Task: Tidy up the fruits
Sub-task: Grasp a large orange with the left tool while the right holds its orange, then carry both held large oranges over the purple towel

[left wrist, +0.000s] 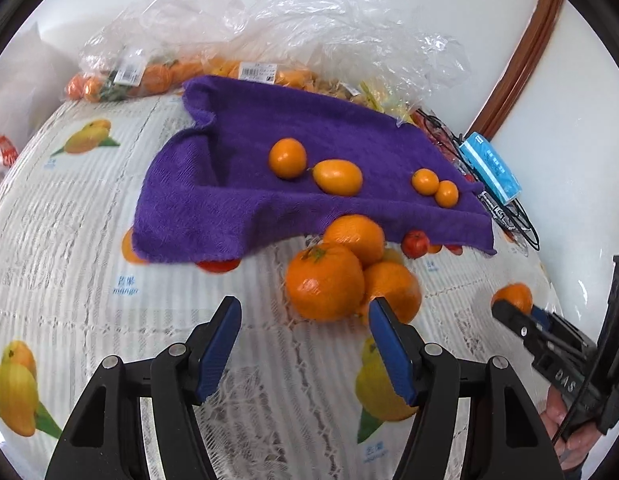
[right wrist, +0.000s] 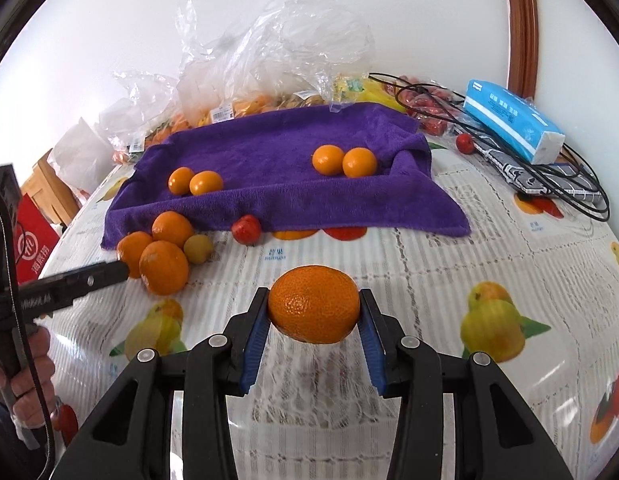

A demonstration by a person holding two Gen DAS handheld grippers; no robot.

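A purple towel [left wrist: 269, 152] [right wrist: 277, 152] lies on the fruit-print tablecloth [right wrist: 449, 272] with several small orange fruits [left wrist: 287, 158] [right wrist: 327, 159] in two pairs on it. At its near edge is a pile of tangerines [left wrist: 325, 280] [right wrist: 163, 266], with a small yellowish fruit [right wrist: 198, 249] and a small red fruit [left wrist: 415, 243] [right wrist: 246, 229] beside it. My left gripper [left wrist: 303, 302] [right wrist: 121, 268] is open and empty, its tips right in front of the pile. My right gripper [right wrist: 314, 292] [left wrist: 509, 306] is shut on a tangerine [right wrist: 313, 304] [left wrist: 513, 296] held above the cloth.
Clear plastic bags of fruit [left wrist: 157, 72] [right wrist: 245, 80] line the wall behind the towel. A blue tissue pack [left wrist: 491, 168] [right wrist: 513, 120], black cables [right wrist: 569, 192] and a patterned pouch [right wrist: 521, 178] lie at the far right. A red packet [right wrist: 31, 240] sits off the table's left edge.
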